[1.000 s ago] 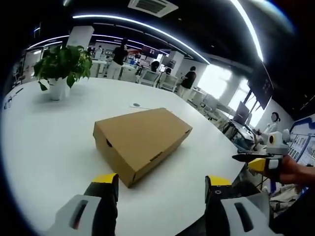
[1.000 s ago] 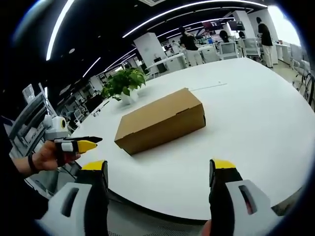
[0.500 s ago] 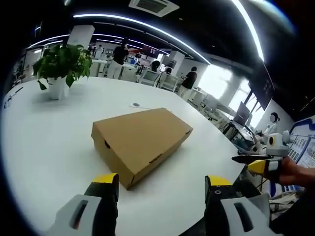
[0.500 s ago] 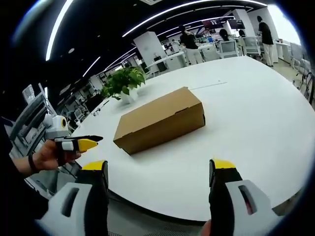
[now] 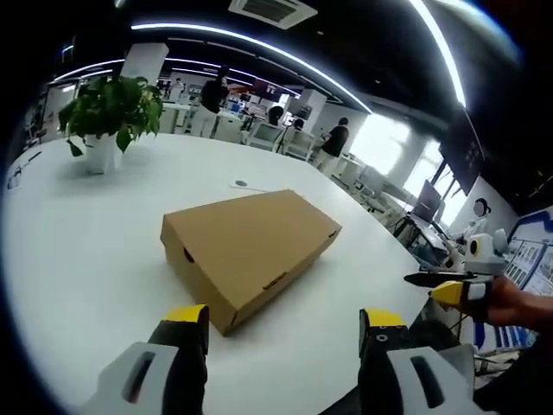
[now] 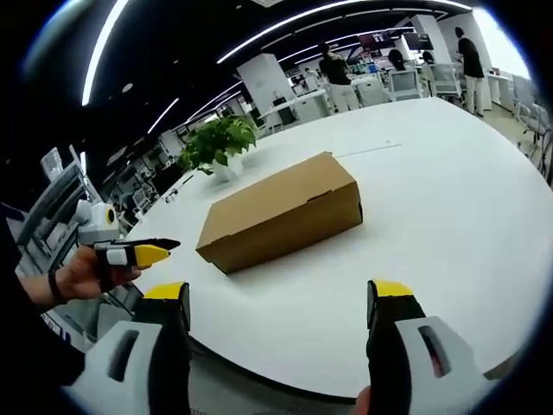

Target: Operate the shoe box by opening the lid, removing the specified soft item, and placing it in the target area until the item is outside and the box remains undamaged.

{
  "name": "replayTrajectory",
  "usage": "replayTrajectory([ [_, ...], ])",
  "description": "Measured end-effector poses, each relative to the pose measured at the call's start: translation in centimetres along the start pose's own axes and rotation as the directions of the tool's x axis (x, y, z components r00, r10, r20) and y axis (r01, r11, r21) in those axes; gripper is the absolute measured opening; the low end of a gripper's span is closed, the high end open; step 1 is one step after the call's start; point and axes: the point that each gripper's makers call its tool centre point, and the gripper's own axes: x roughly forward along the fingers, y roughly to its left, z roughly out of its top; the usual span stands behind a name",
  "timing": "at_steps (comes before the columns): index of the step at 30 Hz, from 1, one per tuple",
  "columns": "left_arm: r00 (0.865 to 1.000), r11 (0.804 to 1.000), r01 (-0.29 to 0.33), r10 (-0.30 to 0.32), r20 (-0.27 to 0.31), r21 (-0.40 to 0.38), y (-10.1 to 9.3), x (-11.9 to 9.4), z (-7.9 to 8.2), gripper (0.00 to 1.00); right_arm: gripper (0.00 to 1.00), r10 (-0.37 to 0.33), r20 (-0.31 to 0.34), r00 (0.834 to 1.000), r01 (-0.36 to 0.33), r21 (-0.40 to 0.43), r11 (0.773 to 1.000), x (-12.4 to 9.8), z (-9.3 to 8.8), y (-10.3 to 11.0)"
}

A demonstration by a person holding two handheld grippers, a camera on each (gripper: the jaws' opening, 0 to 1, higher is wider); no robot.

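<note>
A brown cardboard shoe box (image 5: pixel 249 246) lies closed on the round white table (image 5: pixel 86 233), its lid flat. My left gripper (image 5: pixel 283 324) stands open a little short of the box's near corner, nothing between its jaws. In the right gripper view the same box (image 6: pixel 281 210) sits mid-table beyond my open right gripper (image 6: pixel 281 298), which hangs near the table's edge. The right gripper (image 5: pixel 449 288) also shows at the right of the left gripper view, held in a hand. The left gripper (image 6: pixel 130 254) appears at the left of the right gripper view. No soft item is visible.
A potted green plant (image 5: pixel 108 112) stands on the table behind the box, also seen as the plant (image 6: pixel 218 143). A small round disc (image 5: pixel 239 184) lies on the table beyond the box. People and desks fill the office behind.
Both views have drifted only slightly; the box, lid and both grippers stand as before.
</note>
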Motion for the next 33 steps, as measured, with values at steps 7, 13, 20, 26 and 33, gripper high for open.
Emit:
replayTrajectory([
  [7, 1.000, 1.000, -0.010, 0.010, 0.001, -0.006, 0.3, -0.1, 0.0, 0.72, 0.79, 0.005, -0.004, 1.000, -0.005, -0.002, 1.000, 0.1, 0.0, -0.1],
  [13, 1.000, 1.000, -0.012, 0.012, 0.001, -0.007, 0.2, -0.1, 0.0, 0.72, 0.79, 0.008, -0.005, 1.000, -0.008, -0.001, 1.000, 0.3, 0.1, -0.2],
  [20, 1.000, 1.000, -0.014, 0.014, -0.001, -0.020, 0.5, 0.3, -0.3, 0.71, 0.78, 0.010, -0.004, 1.000, -0.010, 0.002, 1.000, 1.2, 0.7, -0.8],
  [26, 1.000, 0.998, -0.024, 0.024, 0.005, -0.060, 1.1, 0.9, -0.6, 0.70, 0.77, 0.015, 0.000, 1.000, -0.015, 0.004, 1.000, 2.6, 1.7, -1.6],
  [33, 0.997, 0.989, -0.072, 0.077, 0.032, -0.132, 2.8, 1.8, -0.4, 0.70, 0.78, 0.024, -0.007, 1.000, -0.024, -0.023, 0.999, 5.7, 4.0, -3.0],
])
